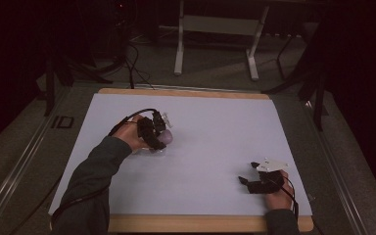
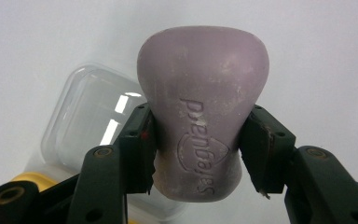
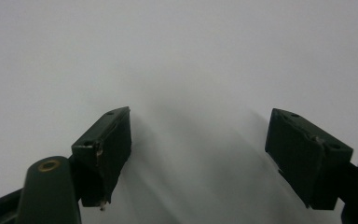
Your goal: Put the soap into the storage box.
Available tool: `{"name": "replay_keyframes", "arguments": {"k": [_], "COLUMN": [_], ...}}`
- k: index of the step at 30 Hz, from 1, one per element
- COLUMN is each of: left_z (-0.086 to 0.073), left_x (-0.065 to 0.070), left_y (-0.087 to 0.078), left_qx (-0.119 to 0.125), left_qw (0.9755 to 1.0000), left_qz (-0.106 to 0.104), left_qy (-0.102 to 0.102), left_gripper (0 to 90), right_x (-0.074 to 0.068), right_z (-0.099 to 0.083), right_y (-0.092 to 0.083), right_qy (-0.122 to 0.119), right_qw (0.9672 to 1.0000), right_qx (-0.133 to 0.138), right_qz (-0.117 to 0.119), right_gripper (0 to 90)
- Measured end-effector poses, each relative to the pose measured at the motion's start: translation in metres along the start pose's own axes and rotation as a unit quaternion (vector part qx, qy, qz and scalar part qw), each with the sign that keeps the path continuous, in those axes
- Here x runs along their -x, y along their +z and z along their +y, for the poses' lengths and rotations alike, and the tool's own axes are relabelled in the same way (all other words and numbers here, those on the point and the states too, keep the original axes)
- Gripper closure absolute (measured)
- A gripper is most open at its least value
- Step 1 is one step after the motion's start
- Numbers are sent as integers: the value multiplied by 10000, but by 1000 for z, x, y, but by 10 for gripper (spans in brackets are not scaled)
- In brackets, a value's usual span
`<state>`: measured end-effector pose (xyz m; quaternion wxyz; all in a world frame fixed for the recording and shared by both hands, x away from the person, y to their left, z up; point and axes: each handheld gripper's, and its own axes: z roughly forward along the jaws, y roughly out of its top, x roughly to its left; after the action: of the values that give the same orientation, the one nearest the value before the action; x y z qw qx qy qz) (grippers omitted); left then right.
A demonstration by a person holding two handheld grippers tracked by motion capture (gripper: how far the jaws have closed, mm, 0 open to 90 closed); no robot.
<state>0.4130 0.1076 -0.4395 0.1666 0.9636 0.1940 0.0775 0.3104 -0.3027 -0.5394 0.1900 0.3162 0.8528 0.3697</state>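
A mauve bar of soap (image 2: 201, 112) with an embossed logo sits between the two black jaws of my left gripper (image 2: 196, 144), which press on its waist from both sides. Behind and below it lies a clear plastic container (image 2: 91, 119). From above, the left gripper (image 1: 157, 133) holds the soap (image 1: 167, 139) over the left half of the white table mat (image 1: 215, 122), with the clear container (image 1: 149, 149) just under it. My right gripper (image 1: 247, 172) rests near the front right of the mat; in its own view the right gripper (image 3: 198, 158) stands open over bare white surface.
The mat lies on a wooden board (image 1: 186, 93) on a grey floor. A white table frame (image 1: 215, 34) stands beyond the far edge. Cables (image 1: 132, 63) trail across the floor behind the board. A yellow part (image 2: 30, 179) shows beside the container.
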Motion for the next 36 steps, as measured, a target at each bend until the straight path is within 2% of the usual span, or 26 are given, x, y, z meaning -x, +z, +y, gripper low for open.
{"name": "replay_keyframes", "arguments": {"k": [11,36], "left_z": [-4,-14], "left_x": [-3,-19], "left_y": [-2,-21], "left_qx": [18,82], "left_qw": [10000,9994], "left_qz": [-27,135], "left_qy": [-79,-307], "left_gripper": [499,499], "right_x": [0,1], "right_z": [0,0], "right_y": [0,0], "right_qy": [24,33], "right_qw": [10000,10000], "right_qx": [-11,-15], "right_qz": [8,31], "right_gripper": [221,220]}}
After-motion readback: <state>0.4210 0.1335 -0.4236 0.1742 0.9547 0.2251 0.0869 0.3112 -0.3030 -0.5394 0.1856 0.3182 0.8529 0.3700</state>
